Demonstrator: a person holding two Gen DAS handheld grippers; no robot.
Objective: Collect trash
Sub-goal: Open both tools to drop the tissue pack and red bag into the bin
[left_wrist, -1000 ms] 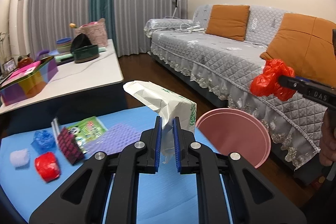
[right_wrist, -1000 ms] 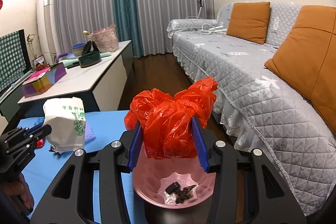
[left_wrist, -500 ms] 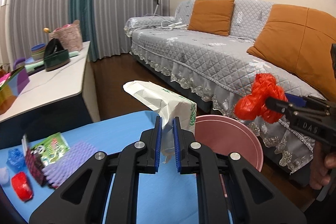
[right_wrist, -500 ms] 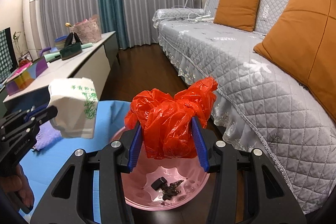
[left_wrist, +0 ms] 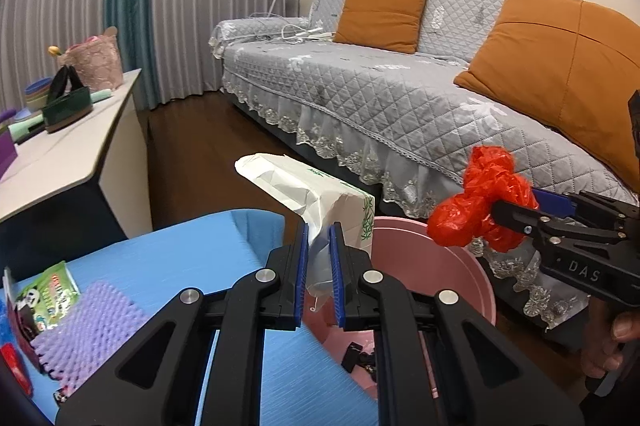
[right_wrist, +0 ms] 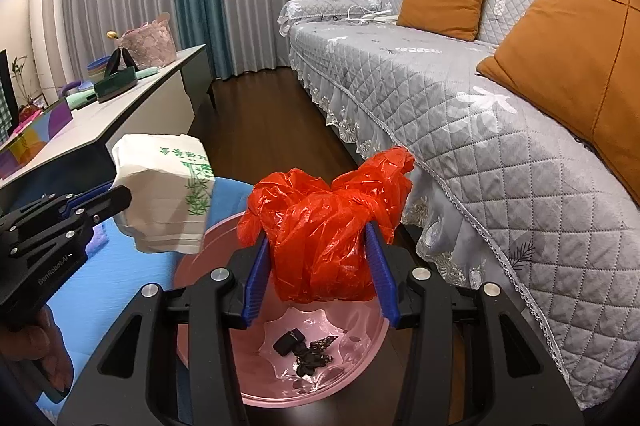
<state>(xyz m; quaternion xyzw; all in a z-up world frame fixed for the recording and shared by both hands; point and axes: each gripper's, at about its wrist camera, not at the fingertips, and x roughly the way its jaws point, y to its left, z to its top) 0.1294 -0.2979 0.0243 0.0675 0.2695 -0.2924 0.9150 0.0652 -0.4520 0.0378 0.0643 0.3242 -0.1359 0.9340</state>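
Hanging over the pink bin, both tongs carry trash. The right tongs pinch a crumpled red plastic bag between their blue pads, the bag bulging up and forward past the fingertips and sitting directly above the bin's open mouth. Dark scraps lie on the bin's floor below it. The left tongs stand nearly pressed together on a thin fold of a white paper bag with green print; most of that bag sticks out ahead of the fingertips, over the bin's near rim and the edge of the blue mat. In the right wrist view the white bag hangs left of the red one, near it but apart, just above the bin's left rim. On the blue mat, left of the left tongs, lie a purple bumpy pad and a green panda wrapper. A grey quilted sofa with orange cushions runs along the right, close beside the bin.
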